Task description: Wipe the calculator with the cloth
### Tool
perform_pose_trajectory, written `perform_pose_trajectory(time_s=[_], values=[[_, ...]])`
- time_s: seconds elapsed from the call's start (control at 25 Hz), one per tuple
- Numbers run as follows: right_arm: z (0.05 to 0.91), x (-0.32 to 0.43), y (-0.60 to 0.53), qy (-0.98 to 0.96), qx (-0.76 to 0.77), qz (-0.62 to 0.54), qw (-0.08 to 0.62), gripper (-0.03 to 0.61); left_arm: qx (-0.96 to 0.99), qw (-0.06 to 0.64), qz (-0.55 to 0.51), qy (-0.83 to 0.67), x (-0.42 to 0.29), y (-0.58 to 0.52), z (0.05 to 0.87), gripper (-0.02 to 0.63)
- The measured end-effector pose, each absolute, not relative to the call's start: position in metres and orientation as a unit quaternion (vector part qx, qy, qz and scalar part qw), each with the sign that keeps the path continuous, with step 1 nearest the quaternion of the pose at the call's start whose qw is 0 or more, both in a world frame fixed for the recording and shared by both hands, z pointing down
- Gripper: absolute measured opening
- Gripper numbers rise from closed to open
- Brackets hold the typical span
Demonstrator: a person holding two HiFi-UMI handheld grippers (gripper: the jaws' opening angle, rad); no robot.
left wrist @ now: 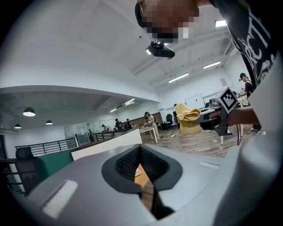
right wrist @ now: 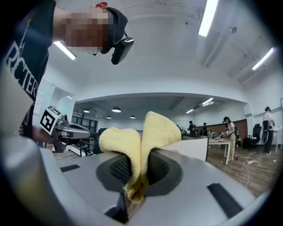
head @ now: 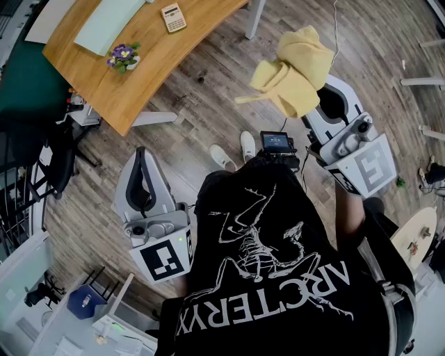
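The beige calculator (head: 173,17) lies on the far part of a curved wooden desk (head: 118,97), well away from both grippers. My right gripper (head: 318,89) is held up at the right, shut on a yellow cloth (head: 295,66) that bunches out beyond its jaws. In the right gripper view the cloth (right wrist: 148,132) is pinched between the pads of that gripper (right wrist: 140,172). My left gripper (head: 141,154) hangs low at the left over the floor. Its jaws (left wrist: 140,163) are shut with nothing in them. The left gripper view also catches the cloth (left wrist: 188,118).
A small pot of purple flowers (head: 123,57) and a pale green mat (head: 108,24) share the desk. A dark office chair (head: 49,163) stands left of it. A round wooden table (head: 416,236) is at the right. People stand at distant desks (right wrist: 230,137).
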State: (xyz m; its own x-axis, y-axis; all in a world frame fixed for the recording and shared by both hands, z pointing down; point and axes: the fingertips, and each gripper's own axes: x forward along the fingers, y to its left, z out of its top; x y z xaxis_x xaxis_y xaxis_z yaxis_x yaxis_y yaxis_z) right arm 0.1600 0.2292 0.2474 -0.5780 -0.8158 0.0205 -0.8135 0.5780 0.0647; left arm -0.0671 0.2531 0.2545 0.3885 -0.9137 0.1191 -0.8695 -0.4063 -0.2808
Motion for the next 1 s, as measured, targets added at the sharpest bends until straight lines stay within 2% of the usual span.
perform_pose_trajectory(time_s=[0.52,1.0], values=[[0.246,0.127,0.227,-0.896,0.444,-0.011,0.000,0.057,-0.833,0.067,-0.131,0.534,-0.078,0.242,0.256,0.009],[0.251,0.142,0.193,-0.901,0.433,-0.017,0.005,0.057,-0.818,0.060,-0.131,0.557,-0.071,0.211,0.266,0.009]])
